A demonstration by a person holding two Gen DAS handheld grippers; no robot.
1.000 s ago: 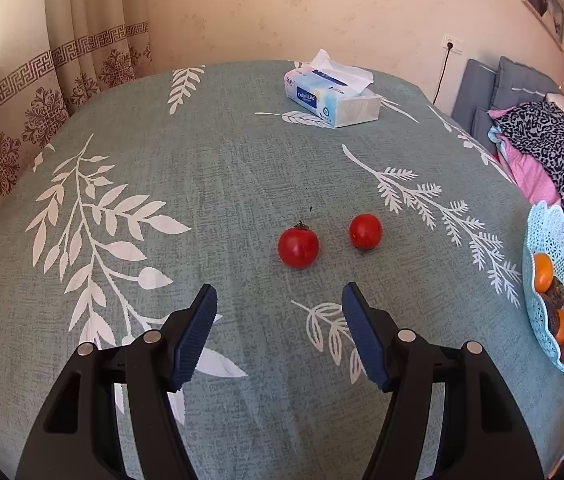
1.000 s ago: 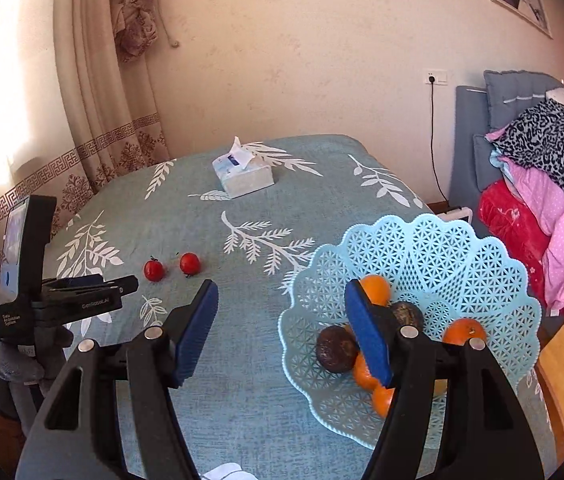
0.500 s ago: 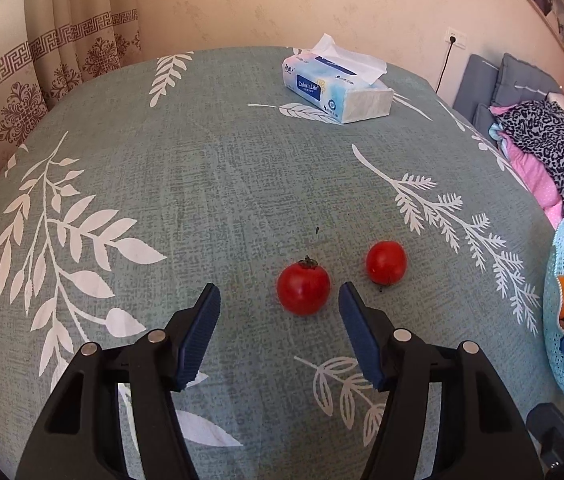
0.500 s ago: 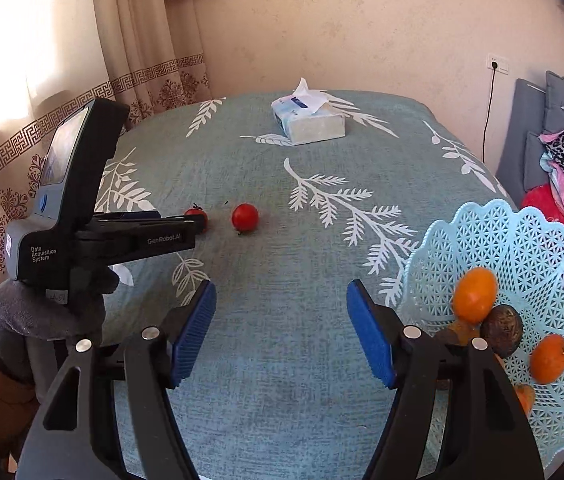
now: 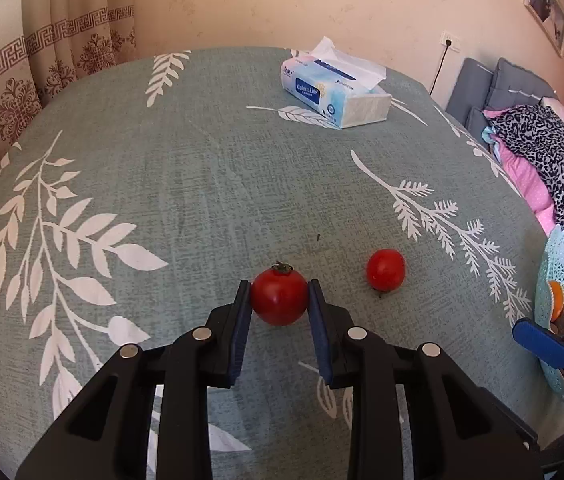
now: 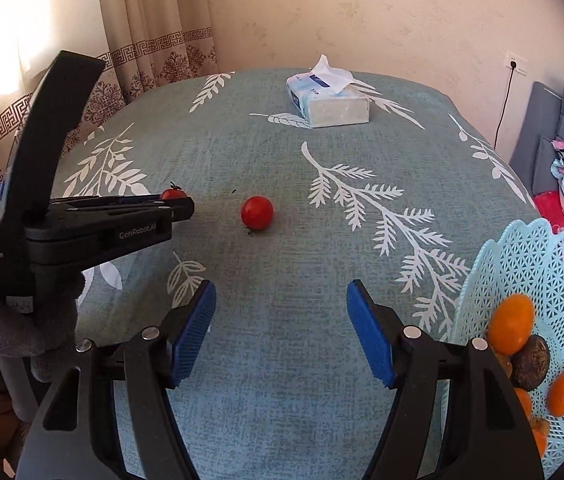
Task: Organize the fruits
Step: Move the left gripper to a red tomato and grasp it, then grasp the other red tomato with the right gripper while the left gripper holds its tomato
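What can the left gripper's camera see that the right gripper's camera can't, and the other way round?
Only the left wrist view shows the left gripper with both blue pads pressed on the stemmed red tomato, and a framed picture on the wall.

Only the right wrist view shows the wide-open right gripper, the grey-gloved hand holding the left gripper, and the dark brown round fruit in the basket.

Both show the second round red tomato lying free, the blue tissue box, the pale blue lattice basket and the leaf-patterned tablecloth.
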